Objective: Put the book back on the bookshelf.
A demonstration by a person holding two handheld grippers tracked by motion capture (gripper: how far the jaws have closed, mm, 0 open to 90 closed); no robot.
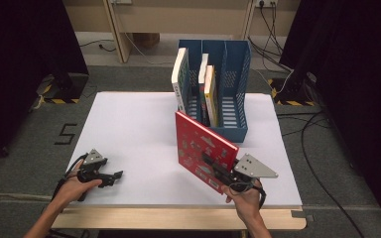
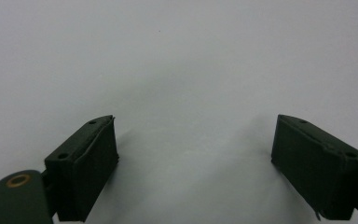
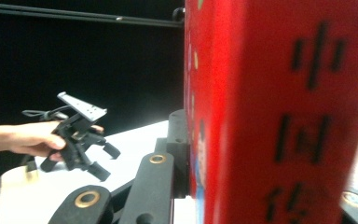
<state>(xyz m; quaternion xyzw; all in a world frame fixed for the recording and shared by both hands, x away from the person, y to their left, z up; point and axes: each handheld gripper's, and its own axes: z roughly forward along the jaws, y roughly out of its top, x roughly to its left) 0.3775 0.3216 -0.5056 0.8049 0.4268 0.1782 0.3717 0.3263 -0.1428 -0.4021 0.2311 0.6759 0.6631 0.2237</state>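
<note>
The right tool (image 1: 217,174) is gripping the red book (image 1: 202,148), tilted at centre frame, just in front of the blue rack (image 1: 230,89). The left tool (image 1: 110,177) is sitting wide at lower left on the white worktop (image 1: 129,129), holding nothing.

Red book (image 1: 201,146): hardcover with small multicoloured pictures on its cover, and black characters printed down its red spine, as the right gripper view (image 3: 284,116) is showing. It is standing tilted on edge above the white table, just in front of the blue file rack, its lower right corner sitting clamped between the jaws of the right gripper (image 1: 223,174).
</note>
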